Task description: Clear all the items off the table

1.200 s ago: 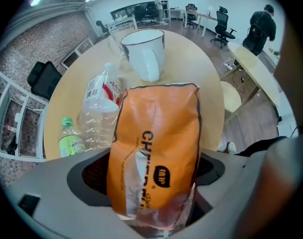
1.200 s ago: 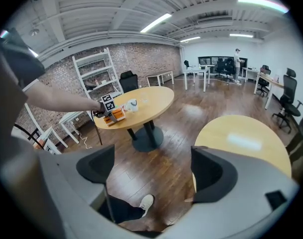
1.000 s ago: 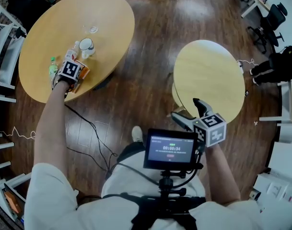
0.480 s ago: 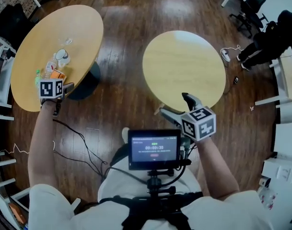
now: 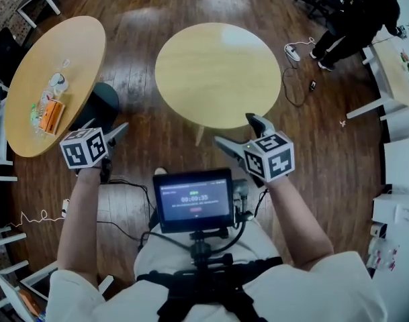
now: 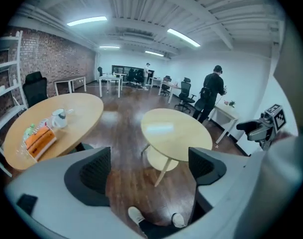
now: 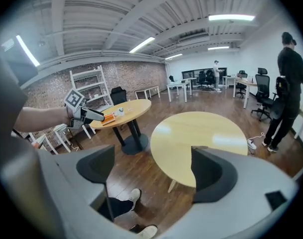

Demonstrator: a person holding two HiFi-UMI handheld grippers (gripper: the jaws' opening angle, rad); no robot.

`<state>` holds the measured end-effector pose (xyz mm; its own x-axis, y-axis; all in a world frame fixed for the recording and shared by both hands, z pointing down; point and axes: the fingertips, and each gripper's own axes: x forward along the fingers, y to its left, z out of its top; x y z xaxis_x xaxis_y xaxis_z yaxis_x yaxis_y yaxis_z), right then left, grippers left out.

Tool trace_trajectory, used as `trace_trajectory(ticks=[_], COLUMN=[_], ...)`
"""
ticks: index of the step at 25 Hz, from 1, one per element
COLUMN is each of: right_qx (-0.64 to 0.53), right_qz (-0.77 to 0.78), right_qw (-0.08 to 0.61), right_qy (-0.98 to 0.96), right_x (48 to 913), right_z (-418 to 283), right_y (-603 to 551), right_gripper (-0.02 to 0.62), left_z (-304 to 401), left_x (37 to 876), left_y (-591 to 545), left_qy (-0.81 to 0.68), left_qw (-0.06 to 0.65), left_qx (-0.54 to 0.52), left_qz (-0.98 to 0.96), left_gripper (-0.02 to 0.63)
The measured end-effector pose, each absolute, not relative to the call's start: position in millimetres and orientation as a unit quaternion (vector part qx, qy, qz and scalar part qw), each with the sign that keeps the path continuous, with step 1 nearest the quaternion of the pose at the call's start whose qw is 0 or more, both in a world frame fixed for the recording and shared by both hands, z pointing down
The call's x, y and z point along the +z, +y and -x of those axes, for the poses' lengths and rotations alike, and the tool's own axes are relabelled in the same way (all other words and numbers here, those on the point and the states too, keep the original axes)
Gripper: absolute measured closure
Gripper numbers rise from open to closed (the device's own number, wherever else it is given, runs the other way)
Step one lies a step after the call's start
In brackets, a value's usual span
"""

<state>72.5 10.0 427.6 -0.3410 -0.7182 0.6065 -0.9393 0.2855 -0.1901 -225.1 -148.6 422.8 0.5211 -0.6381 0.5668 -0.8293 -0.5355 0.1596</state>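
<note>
The items lie on the oval wooden table (image 5: 29, 92) at the far left: an orange box (image 5: 50, 115), a white mug (image 5: 56, 81), a green bottle (image 5: 35, 113) and a clear glass (image 5: 65, 64). My left gripper (image 5: 110, 139) hangs open over the floor, right of that table and apart from it. My right gripper (image 5: 239, 131) is open too, at the near edge of the bare round table (image 5: 217, 72). The left gripper view shows the orange box (image 6: 39, 140) and mug (image 6: 57, 117) well beyond the left gripper (image 6: 149, 168), whose jaws hold nothing. The right gripper (image 7: 151, 173) faces the round table (image 7: 201, 133).
A black pedestal base (image 5: 100, 102) stands under the oval table. Cables (image 5: 123, 186) run over the dark wood floor by my feet. A person in black (image 5: 355, 12) stands near chairs at the back right. White desks (image 5: 385, 79) and shelving line the room's edges.
My left gripper has drawn back from the items on the oval table, empty. The view has swung right, so the bare round table now lies ahead between both grippers.
</note>
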Motion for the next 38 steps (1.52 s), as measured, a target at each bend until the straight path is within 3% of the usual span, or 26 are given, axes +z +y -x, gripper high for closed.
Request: trace_trajectory(ticks=[12, 30, 38], right_qx=[0.26, 0.264, 0.255], right_qz=[-0.587, -0.615, -0.618], right_qw=[0.192, 0.184, 0.185], right_qy=[-0.742, -0.72, -0.72], right_x=[415.9, 422.1, 417.8], right_z=[-159.8, -175.0, -179.6], right_y=[127.2, 139.6, 139.5], right_gripper=[0.104, 0.104, 0.104], left_z=[81.5, 63.8, 83.6], left_x=[411.7, 422.0, 417.7], left_y=[14.6, 56.4, 54.9], left_qy=[-0.359, -0.336, -0.363], left_qw=[0.211, 0.21, 0.17], left_qx=[0.205, 0.216, 0.219], left_qz=[-0.885, -0.892, -0.89], left_gripper=[0.112, 0.11, 0.11])
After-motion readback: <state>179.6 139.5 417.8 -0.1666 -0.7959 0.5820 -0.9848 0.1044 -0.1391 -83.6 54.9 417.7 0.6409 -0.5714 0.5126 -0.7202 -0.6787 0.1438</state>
